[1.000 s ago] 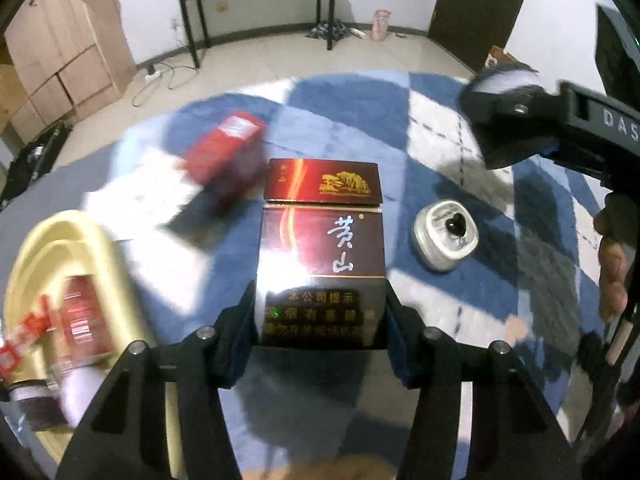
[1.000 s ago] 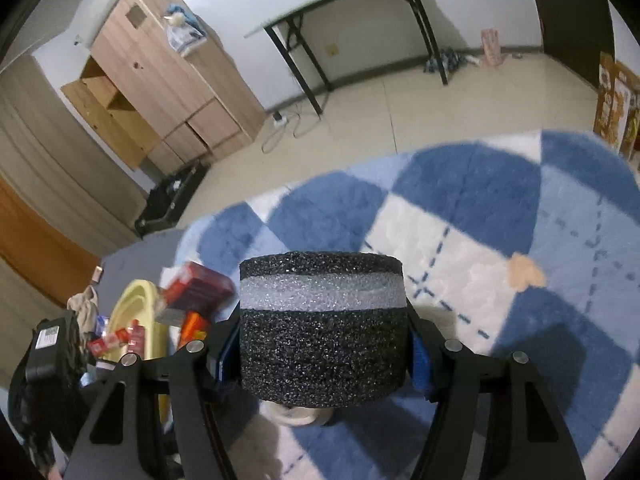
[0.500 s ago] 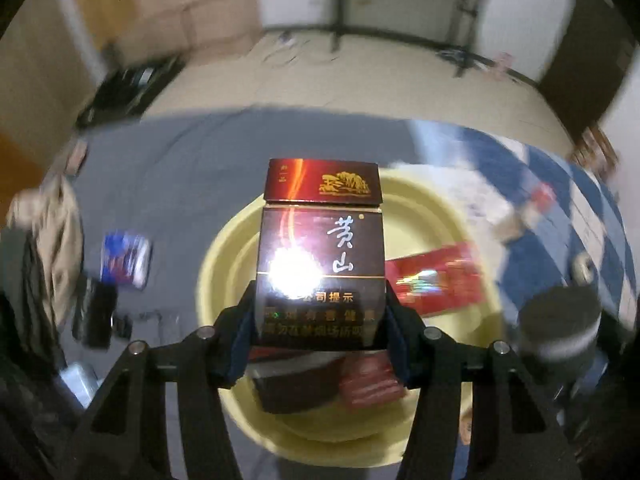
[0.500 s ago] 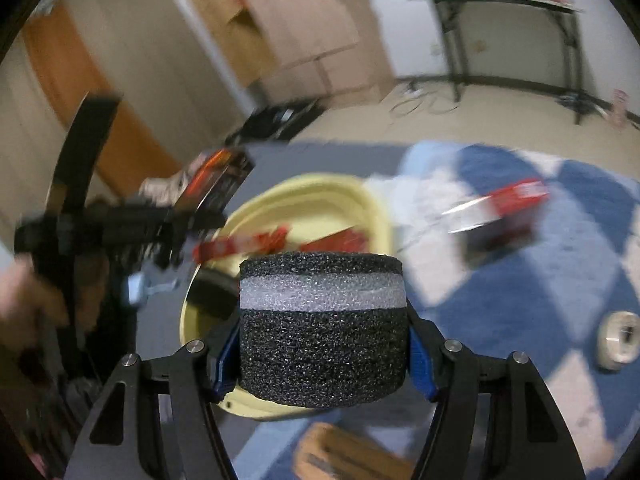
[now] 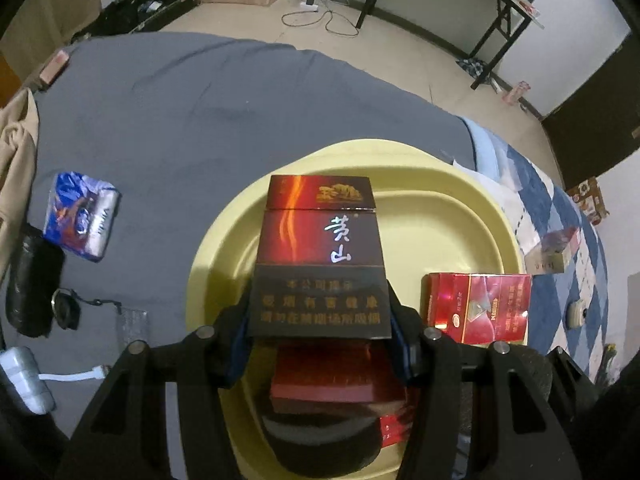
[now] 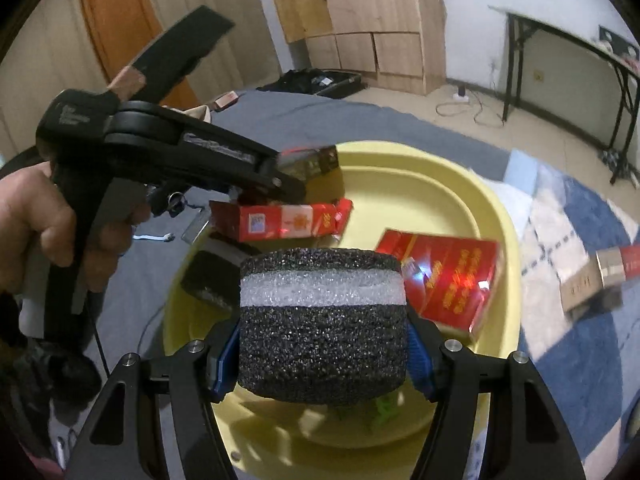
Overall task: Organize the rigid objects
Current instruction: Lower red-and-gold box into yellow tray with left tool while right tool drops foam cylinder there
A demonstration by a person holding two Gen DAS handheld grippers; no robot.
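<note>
My left gripper [image 5: 320,332] is shut on a dark red cigarette pack [image 5: 320,256] with gold lettering and holds it above the yellow basin [image 5: 400,160]. It also shows in the right wrist view [image 6: 308,164], over the basin's left side. My right gripper [image 6: 322,356] is shut on a black foam cylinder [image 6: 322,328] with a white band, held over the near part of the yellow basin [image 6: 420,160]. Red cigarette packs [image 6: 440,276] lie in the basin, one [image 5: 478,306] at its right side.
The basin sits on a grey sheet [image 5: 180,112] beside a blue-and-white checked rug [image 6: 580,240]. A blue packet [image 5: 80,220], a black pouch [image 5: 32,284] and a cable lie on the left. A boxed pack [image 6: 600,280] and a small round tin [image 5: 578,314] lie on the rug.
Both grippers swung left from the checked rug to the yellow basin, each still holding its object. In the last half second they moved closer over the basin.
</note>
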